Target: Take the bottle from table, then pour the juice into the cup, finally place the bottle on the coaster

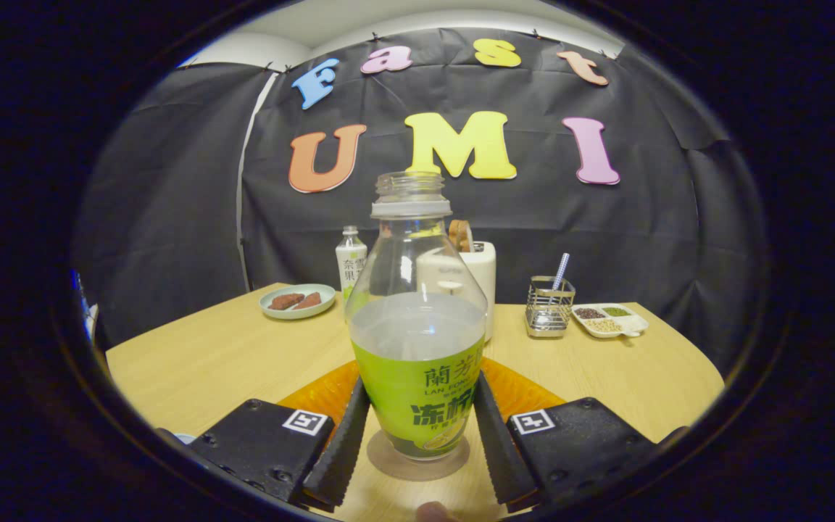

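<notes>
— Your fingers (349,435), how do they stand now?

— Your gripper (417,442) has them one on each side of the clear plastic bottle with the green label (417,348). Both inner faces lie against the label at the lower part of the bottle, so you are closed on it. The opening between them is as wide as the bottle body, no more.

— And where is the bottle itself?

— You have it upright between the fingers. It has no cap, and the liquid fills it to about the top edge of the label. Its base is over a round brownish coaster (417,457) on the light wooden table (207,362). I cannot tell if the base touches the coaster or is a little above it.

— What do you see around it?

— Just behind the bottle, under it on both sides, lies an orange mat or plate (316,395). Beyond the bottle stands a white container (481,279), partly hidden by it. Further left of it is a small white bottle with green print (350,261), and beside that a pale green plate with brown pieces of food (297,301). To the other side, you have a metal wire holder with a striped straw (549,304), and next to it a white divided dish with grains (609,319).
</notes>
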Demonstrator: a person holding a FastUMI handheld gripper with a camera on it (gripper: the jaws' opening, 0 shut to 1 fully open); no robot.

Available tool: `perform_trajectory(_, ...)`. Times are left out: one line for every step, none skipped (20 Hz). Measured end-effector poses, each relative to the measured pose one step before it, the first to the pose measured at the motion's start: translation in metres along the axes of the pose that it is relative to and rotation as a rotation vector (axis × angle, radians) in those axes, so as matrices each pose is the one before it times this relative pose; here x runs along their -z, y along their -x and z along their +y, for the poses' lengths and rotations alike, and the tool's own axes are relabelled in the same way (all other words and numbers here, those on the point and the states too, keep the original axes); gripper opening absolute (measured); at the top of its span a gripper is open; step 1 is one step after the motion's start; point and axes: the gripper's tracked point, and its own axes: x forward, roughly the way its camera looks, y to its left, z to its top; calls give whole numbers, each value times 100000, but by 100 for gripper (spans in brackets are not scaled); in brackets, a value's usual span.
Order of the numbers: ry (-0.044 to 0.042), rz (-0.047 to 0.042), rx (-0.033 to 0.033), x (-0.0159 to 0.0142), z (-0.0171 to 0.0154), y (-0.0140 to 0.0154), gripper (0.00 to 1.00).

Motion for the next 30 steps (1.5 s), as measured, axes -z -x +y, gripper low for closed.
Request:
perform_trajectory(1267, 11, -115, 258, 105, -175, 78)
perform_trajectory(855, -214, -125, 319, 88, -56, 78)
perform_trajectory(427, -154, -352, 221, 109, -107, 78)
perform_trajectory(-6, 26, -302, 174, 103, -227, 79)
perform_trajectory(28, 241, -83, 219, 26, -50, 79)
perform_trajectory(107, 107, -70, 201, 13, -126, 79)
perform_trajectory(-99, -132, -340, 107, 75, -45, 80)
perform_trajectory(1, -23, -44, 159, 31, -117, 80)
perform_trajectory(365, 256, 724, 177, -163, -39, 81)
perform_trajectory(138, -703, 603, -21, -145, 29, 81)
perform_trajectory(63, 81, 517, 40, -78, 23, 82)
perform_trajectory(-34, 205, 119, 248, -107, -49, 82)
perform_trajectory(-491, 581, -637, 67, 113, 52, 83)
perform_trajectory(-584, 396, -796, 42, 195, 78, 90)
perform_trajectory(-73, -94, -134, -88, 59, 531, 97)
perform_trajectory(187, -250, 430, -97, -181, -319, 100)
perform_trajectory(129, -386, 444, -170, -13, 338, 100)
perform_trajectory(-174, -403, 301, -126, 13, 165, 100)
perform_trajectory(-402, -164, 228, -174, -56, 281, 100)
perform_trajectory(-537, -47, 210, -32, -21, 442, 100)
perform_trajectory(-609, -230, 389, -102, -104, 538, 100)
perform_trajectory(-512, -629, 579, -134, -206, 732, 100)
perform_trajectory(-518, -991, 715, -301, -209, 879, 100)
perform_trajectory(-557, -1463, 890, -268, -194, 951, 100)
perform_trajectory(-410, -1439, 489, -369, -211, 1095, 100)
perform_trajectory(-163, -1404, 534, -242, -24, 1119, 100)
perform_trajectory(187, -1596, 1068, -428, -282, 1173, 100)
perform_trajectory(503, -1784, 1213, -550, -275, 1283, 100)
perform_trajectory(1052, -1707, 2101, -590, -485, 1259, 100)
perform_trajectory(844, -2017, 2187, -565, -437, 1235, 100)
